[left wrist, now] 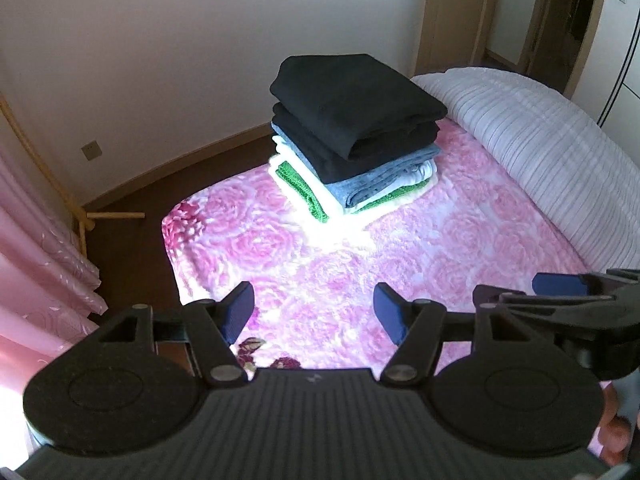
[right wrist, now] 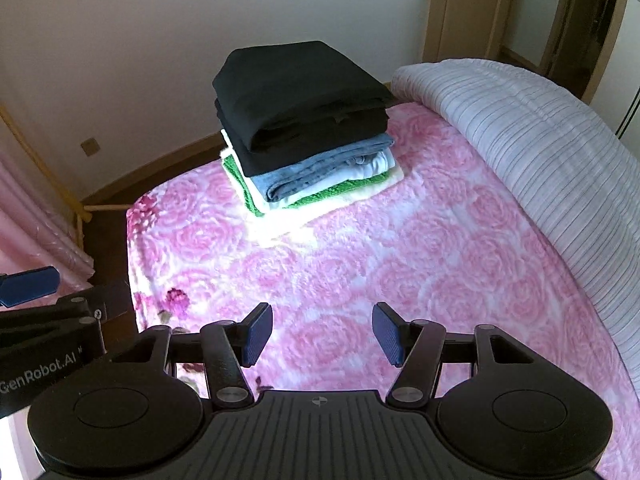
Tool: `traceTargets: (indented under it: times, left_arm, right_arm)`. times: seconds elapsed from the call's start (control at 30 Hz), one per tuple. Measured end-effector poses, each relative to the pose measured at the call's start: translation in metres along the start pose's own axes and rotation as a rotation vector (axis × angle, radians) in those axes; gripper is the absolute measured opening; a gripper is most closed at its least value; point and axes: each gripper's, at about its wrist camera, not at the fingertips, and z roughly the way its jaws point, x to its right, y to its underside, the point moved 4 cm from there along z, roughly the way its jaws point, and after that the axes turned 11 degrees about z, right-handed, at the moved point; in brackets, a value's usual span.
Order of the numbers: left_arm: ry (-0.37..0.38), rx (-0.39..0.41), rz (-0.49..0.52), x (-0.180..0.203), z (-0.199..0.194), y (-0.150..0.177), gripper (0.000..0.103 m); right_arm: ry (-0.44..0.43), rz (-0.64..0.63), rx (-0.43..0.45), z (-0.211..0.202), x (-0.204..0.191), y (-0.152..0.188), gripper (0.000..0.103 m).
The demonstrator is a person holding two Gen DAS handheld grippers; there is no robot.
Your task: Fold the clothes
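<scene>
- The left gripper points forward and downward over the near part of the bed, its blue-padded jaws spread wide with only the pink blanket showing between them; nothing is held.
- The right gripper sits in the same downward-tilted pose, jaws likewise wide apart and empty, with the blanket's rose pattern visible in the gap.
- The two tools hang side by side: the right one's blue pad and black linkage show at the right edge of the left wrist view, and the left one's pad and labelled body show at the left edge of the right wrist view.
- A few fingertips of the person's hand show at the lower right of the left wrist view, just behind the tool body.
- Ahead of both grippers, well apart from them, the stack of folded clothes rests on the blanket near the bed's far corner.
- The stack is turned at an angle to both views, one corner pointing toward the grippers; its folded edges face forward and to the right.
- From the top down: two black pieces, a blue-grey one, white, green, and a pale layer at the base.
- A striped white quilt lies bunched along the right side of the bed, just beside the stack.
- Pink curtains hang at the left, past a strip of dark floor.
</scene>
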Motion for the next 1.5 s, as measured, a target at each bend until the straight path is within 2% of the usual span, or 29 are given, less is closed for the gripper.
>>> traceTargets:
  times: [0.57,0.93,1.5]
  left_arm:
    - [-0.009,-0.029,-0.005,0.017,0.041,-0.031,0.062]
    - [-0.007,-0.07,-0.009,0.017,0.077,-0.048,0.062]
    - [-0.032,-0.085,0.0,0.009,0.119,-0.071,0.062]
  right_arm:
    - [-0.025,-0.003,-0.012,0.031,0.025,-0.038,0.059]
    - [-0.03,0.002,-0.042,0.064,0.03,-0.059,0.059]
    - [-0.038,0.021,-0.079,0.105,0.029,-0.085,0.059]
